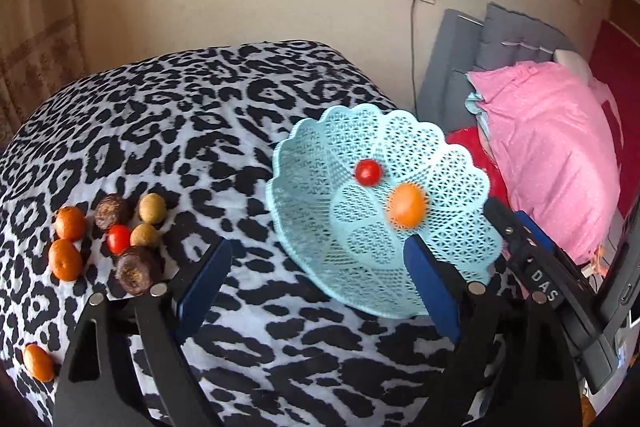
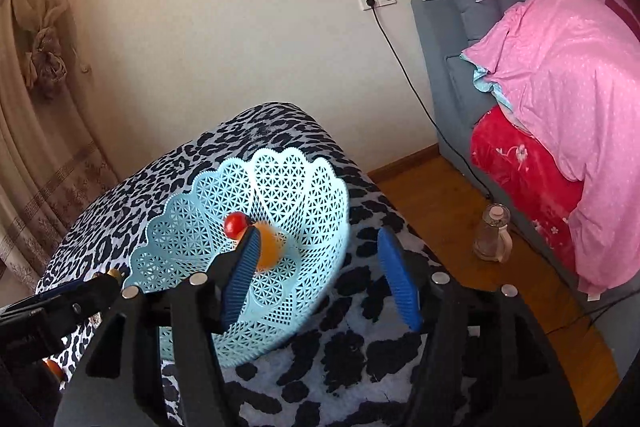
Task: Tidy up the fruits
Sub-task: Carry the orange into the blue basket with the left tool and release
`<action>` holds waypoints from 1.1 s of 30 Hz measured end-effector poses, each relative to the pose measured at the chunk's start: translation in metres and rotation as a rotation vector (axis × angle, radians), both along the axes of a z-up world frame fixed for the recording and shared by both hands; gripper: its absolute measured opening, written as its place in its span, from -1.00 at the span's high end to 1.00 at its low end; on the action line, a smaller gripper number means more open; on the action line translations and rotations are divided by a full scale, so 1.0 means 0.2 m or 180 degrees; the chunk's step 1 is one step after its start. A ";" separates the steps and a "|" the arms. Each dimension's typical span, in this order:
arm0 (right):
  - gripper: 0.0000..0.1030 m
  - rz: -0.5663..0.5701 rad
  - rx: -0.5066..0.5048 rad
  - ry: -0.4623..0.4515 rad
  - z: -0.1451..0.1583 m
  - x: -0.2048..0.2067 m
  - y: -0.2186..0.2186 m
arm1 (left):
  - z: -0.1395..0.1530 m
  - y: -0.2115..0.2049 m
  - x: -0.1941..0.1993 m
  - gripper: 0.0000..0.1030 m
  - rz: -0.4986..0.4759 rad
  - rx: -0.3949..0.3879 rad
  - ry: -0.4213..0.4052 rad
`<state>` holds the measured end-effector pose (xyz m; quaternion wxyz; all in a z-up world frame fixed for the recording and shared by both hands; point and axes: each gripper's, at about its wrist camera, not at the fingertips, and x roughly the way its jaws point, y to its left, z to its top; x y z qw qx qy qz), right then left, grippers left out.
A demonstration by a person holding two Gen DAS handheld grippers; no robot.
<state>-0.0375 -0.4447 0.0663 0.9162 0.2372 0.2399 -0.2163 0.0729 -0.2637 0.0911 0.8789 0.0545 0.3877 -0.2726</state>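
Observation:
A light blue lattice basket (image 1: pixel 320 163) (image 2: pixel 192 227) stands tilted on the leopard-print table (image 1: pixel 180 115). Inside it lie a red tomato (image 1: pixel 368 173) (image 2: pixel 235 223) and a blurred orange fruit (image 1: pixel 406 211) (image 2: pixel 269 251). My left gripper (image 1: pixel 318 287) is open in front of the basket with nothing between its pads. My right gripper (image 2: pixel 320 279) is open too, one finger over the basket's inside and the other outside its right rim, neither pad pressing. At the table's left lie several loose fruits: oranges (image 1: pixel 70 223), brown ones (image 1: pixel 136 269), tan ones (image 1: pixel 152 207) and a tomato (image 1: pixel 119 239).
One orange (image 1: pixel 39 363) lies alone near the table's front left edge. Right of the table is wooden floor with a glass jar (image 2: pixel 492 235) and a black cable (image 2: pixel 408 75). A bed with a pink quilt (image 2: pixel 560 87) stands beyond.

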 end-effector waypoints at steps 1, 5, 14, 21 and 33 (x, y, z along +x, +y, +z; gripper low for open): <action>-0.21 0.0001 -0.0011 -0.0004 0.00 0.00 0.00 | 0.00 0.01 0.00 -0.70 0.0032 0.0002 -0.0001; -0.21 0.0007 -0.0026 -0.0013 0.00 0.01 0.01 | -0.01 0.05 0.00 -0.72 0.0129 0.0029 -0.0035; -0.22 0.0006 -0.0047 -0.0034 0.01 0.00 0.02 | 0.02 0.09 -0.06 -0.80 0.0156 0.0052 -0.0195; -0.22 0.0019 -0.0050 -0.0055 0.01 -0.01 0.02 | 0.05 0.14 -0.11 -0.81 0.0212 0.0064 -0.0318; -0.31 0.0343 -0.0017 -0.0208 0.12 -0.04 0.11 | 0.12 0.31 -0.15 -0.81 0.0417 -0.0039 -0.0396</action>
